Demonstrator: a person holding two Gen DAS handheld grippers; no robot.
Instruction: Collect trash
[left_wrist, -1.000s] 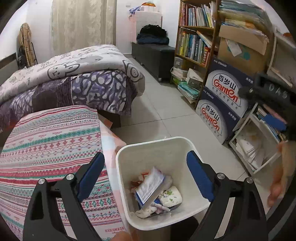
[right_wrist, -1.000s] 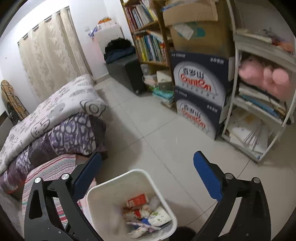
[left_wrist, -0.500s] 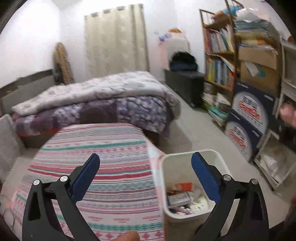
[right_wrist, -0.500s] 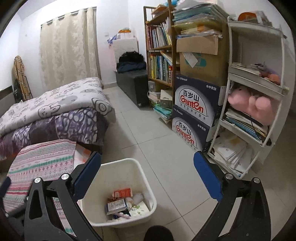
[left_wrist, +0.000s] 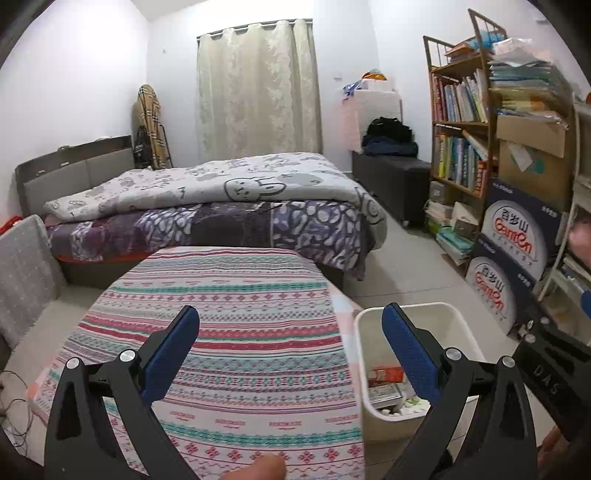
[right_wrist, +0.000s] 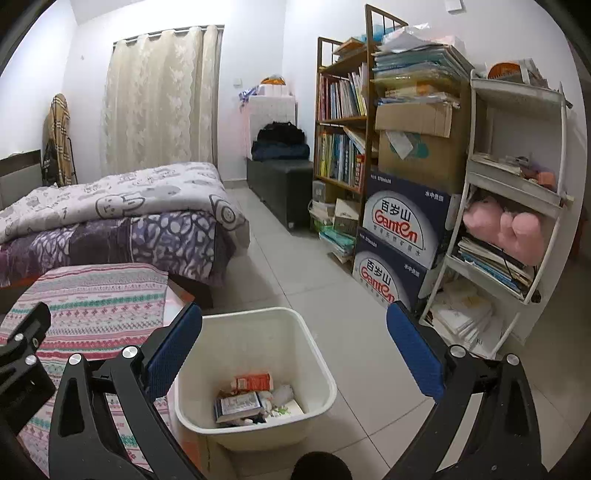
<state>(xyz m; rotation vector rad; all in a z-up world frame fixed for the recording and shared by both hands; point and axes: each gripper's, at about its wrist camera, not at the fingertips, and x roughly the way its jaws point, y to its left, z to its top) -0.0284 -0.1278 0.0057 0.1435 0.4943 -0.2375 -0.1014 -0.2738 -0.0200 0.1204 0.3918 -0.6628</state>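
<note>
Two stacked dark-blue boxes (right_wrist: 402, 236) read "Ganten" (with 百岁山 above); the right gripper (left_wrist: 550, 380) bears "DAS".

right gripper (right_wrist: 293, 334): jaws wide, empty | white bin (right_wrist: 317, 354): trash inside, below

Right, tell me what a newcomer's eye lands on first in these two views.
First, the white plastic waste bin on the tiled floor, holding an orange carton, a booklet and crumpled wrappers. It stands close beside the striped patterned cloth-covered table. Next, the two stacked dark blue water cartons with red lettering at the right, wedged between the wooden bookshelf and the white wire rack holding a pink plush toy.
</note>
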